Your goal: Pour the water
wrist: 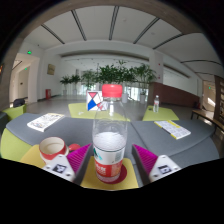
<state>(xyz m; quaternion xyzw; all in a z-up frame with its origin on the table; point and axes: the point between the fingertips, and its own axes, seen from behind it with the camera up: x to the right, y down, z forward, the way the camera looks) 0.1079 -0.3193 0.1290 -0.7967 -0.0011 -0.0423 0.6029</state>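
A clear bottle (110, 145) with a red and white label stands upright on a red coaster (111, 176), which lies on a yellow mat (92, 181) on the grey table. My gripper (111, 160) is open around the bottle. The bottle stands between the pink fingers (79, 157), with a small gap on each side. To the left of the left finger sits a red cup (52, 148) with a white inside, on a saucer.
Beyond the bottle are a red, white and blue box (94, 101), a red planter with green plants (112, 90) and a small clear bottle (156, 103). Papers (45, 121) lie on the left, and more papers (174, 128) lie on the right.
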